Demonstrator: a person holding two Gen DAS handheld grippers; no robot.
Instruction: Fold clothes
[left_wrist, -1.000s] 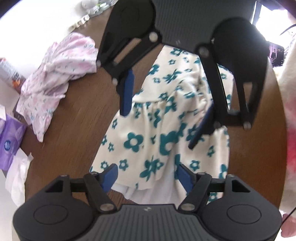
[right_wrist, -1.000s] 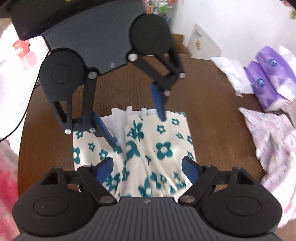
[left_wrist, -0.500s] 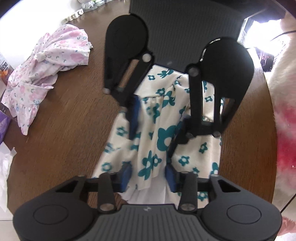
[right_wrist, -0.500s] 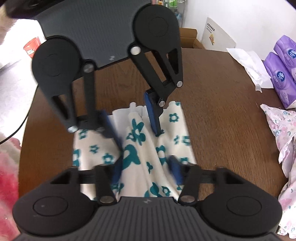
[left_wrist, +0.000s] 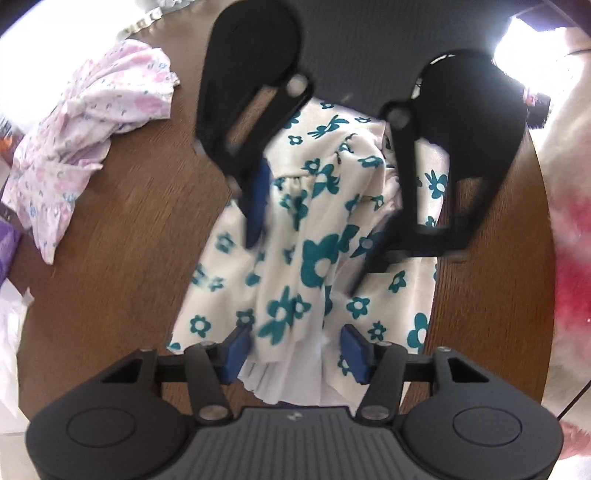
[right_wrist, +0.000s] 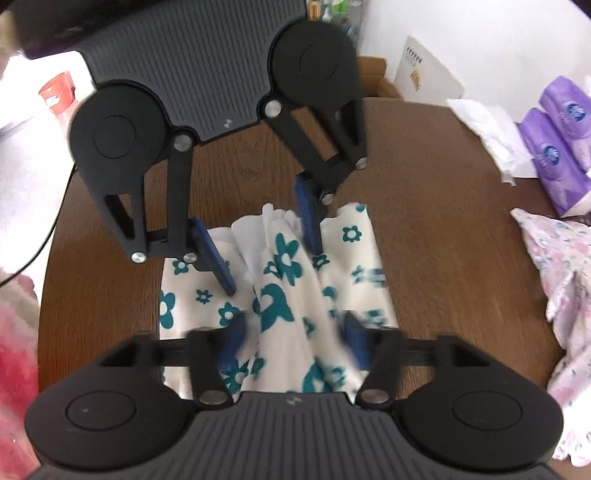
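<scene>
A small white dress (left_wrist: 303, 236) with teal flowers lies on the round brown table (left_wrist: 122, 229), folded into a long narrow strip. Its long axis runs straight between the two grippers, which face each other from either end. The gathered bodice end points toward the right gripper (right_wrist: 291, 341); the hem, with a white lining (left_wrist: 291, 376) peeping out, points toward the left gripper (left_wrist: 293, 350).

The left gripper stands over the hem end with its jaws apart, one blue pad (left_wrist: 236, 349) on each side of the raised fold of cloth — close to it, but the cloth is not pinched. The right gripper is at the other end, jaws also apart around a ridge of fabric that stands up between them; its pads are blurred, so I cannot tell whether they touch the cloth. The dress bunches into soft pleats along the middle and lies flatter at its edges.

Off to one side, well apart from the dress, a pink flowered garment (left_wrist: 88, 133) lies crumpled on the table. Beyond it sit purple tissue packs (right_wrist: 557, 136) and a loose white tissue (right_wrist: 487, 129) — near the table's edge. A red cup (right_wrist: 57, 92) stands off the table on the far side.
</scene>
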